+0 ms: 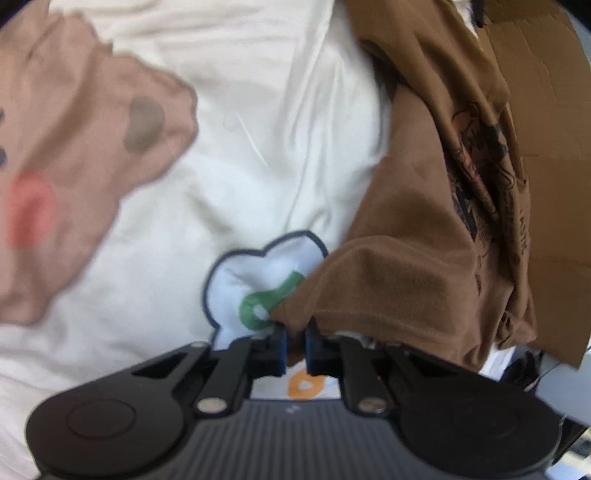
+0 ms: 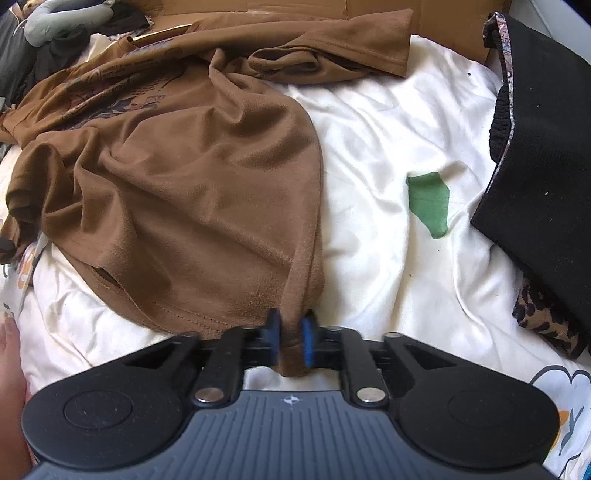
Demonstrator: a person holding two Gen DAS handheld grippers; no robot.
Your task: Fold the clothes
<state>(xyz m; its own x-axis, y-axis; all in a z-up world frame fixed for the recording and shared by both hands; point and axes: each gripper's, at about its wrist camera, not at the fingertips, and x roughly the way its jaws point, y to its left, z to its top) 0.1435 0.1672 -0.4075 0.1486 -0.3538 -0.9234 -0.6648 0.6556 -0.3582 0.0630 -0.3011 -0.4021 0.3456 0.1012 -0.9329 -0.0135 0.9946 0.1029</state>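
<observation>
black grippers [image 1: 294, 345] [image 2: 290, 341], blue-padded fingers [image 1: 281, 347], ribbed grey bodies.

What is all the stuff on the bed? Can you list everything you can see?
shirt: one, brown with a dark print, crumpled on the sheet, its hem pinched by both tools
sheet: one, white with cartoon prints (brown, pink, green, orange), covering the bed
black cloth: one, black with a patterned edge, at the right in the right wrist view
leopard cloth: one, brown spotted, under the black cloth
cardboard: brown, behind the shirt at the far edge
grey bundle: grey and dark things, far left corner, too small to tell
left tool: one, black with blue pads, shut on the shirt
right tool: one, black with blue pads, shut on the shirt
hand: part of one, at the left edge
</observation>
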